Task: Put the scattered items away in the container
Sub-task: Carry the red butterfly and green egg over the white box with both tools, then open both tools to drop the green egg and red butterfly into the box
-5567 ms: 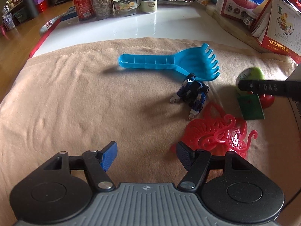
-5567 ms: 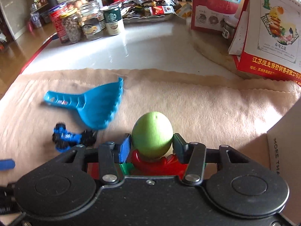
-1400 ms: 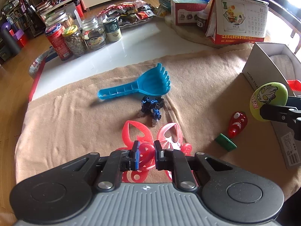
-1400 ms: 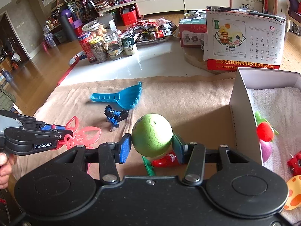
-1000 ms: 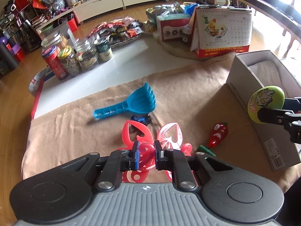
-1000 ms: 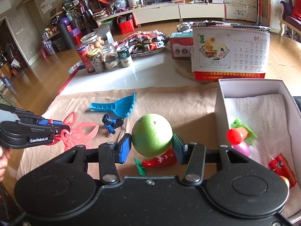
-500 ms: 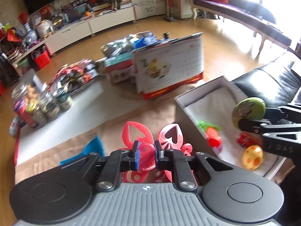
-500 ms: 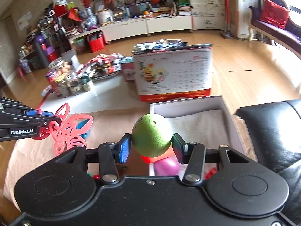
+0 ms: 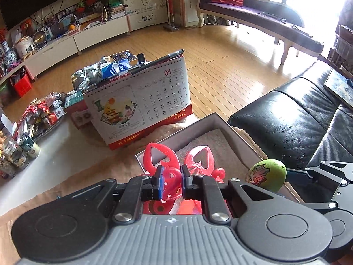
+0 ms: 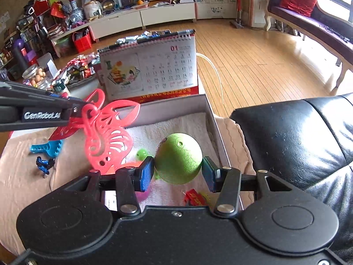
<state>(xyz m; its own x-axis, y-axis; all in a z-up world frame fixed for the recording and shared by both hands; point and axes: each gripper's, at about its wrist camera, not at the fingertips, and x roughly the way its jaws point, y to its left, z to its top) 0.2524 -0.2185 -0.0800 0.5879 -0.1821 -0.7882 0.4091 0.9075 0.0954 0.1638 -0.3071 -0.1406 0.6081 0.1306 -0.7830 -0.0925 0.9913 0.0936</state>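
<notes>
My left gripper [image 9: 171,180] is shut on a red plastic butterfly [image 9: 199,158], held in the air above the near left part of the white box [image 9: 209,119]. In the right wrist view the butterfly [image 10: 106,137] hangs from the left gripper [image 10: 85,108] over the box's left wall. My right gripper [image 10: 177,173] is shut on a green egg [image 10: 178,158] above the towel-lined box [image 10: 207,112]. That egg [image 9: 265,174] shows at the right in the left wrist view. A blue rake scoop [image 10: 49,148] and a blue toy robot [image 10: 44,163] lie on the tan cloth at the left.
Small toys lie in the box: a green piece [image 10: 141,154], a red one [image 10: 195,196]. A desk calendar [image 10: 152,70] stands just behind the box. A black leather sofa [image 10: 297,137] borders its right side. Jars [image 9: 19,148] and snack packets [image 9: 44,114] crowd the far left.
Both grippers have carried their loads to the right, from above the cloth to above the box. The butterfly and the egg now hang over the box's inside.
</notes>
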